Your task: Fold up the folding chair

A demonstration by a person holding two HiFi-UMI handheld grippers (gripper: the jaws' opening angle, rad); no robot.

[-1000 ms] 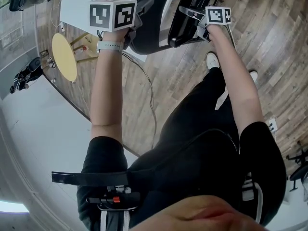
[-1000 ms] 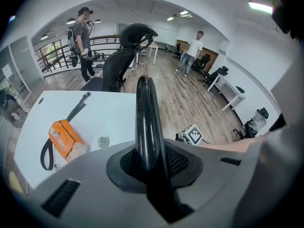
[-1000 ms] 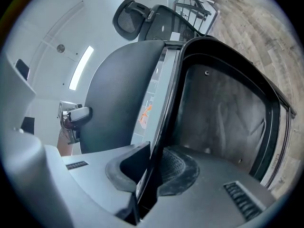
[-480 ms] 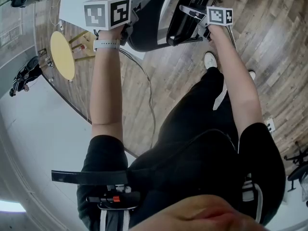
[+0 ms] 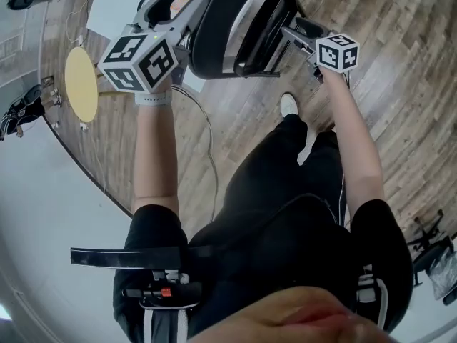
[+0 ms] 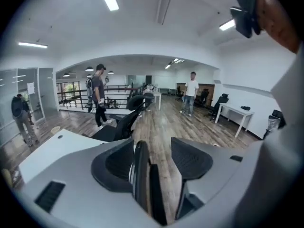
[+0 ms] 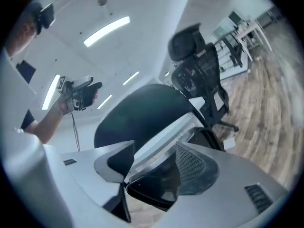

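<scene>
The folding chair (image 5: 235, 27), black with a silver frame, stands folded flat at the top of the head view. My left gripper (image 5: 175, 9) is at its left side and my right gripper (image 5: 296, 28) at its right. In the left gripper view the chair's thin black and silver edge (image 6: 142, 179) rises between the jaws of the left gripper (image 6: 152, 156), with a gap to the right pad (image 6: 190, 160). In the right gripper view the chair's black panel (image 7: 142, 113) fills the space between and beyond the jaws of the right gripper (image 7: 154, 160). Both pairs of jaws have just been opening and neither presses on the chair.
A round yellow stool (image 5: 80, 83) and a white table (image 5: 121, 6) stand to the left, and a cable (image 5: 207, 141) trails over the wood floor. My shoe (image 5: 289, 104) is just below the chair. Two people (image 6: 99, 99) (image 6: 191, 91) and an office chair (image 6: 128, 122) stand farther off.
Both grippers have lifted and opened their jaws. The left one has tipped upward toward me; the right one has shifted right and rolled. The chair now stands narrower.
</scene>
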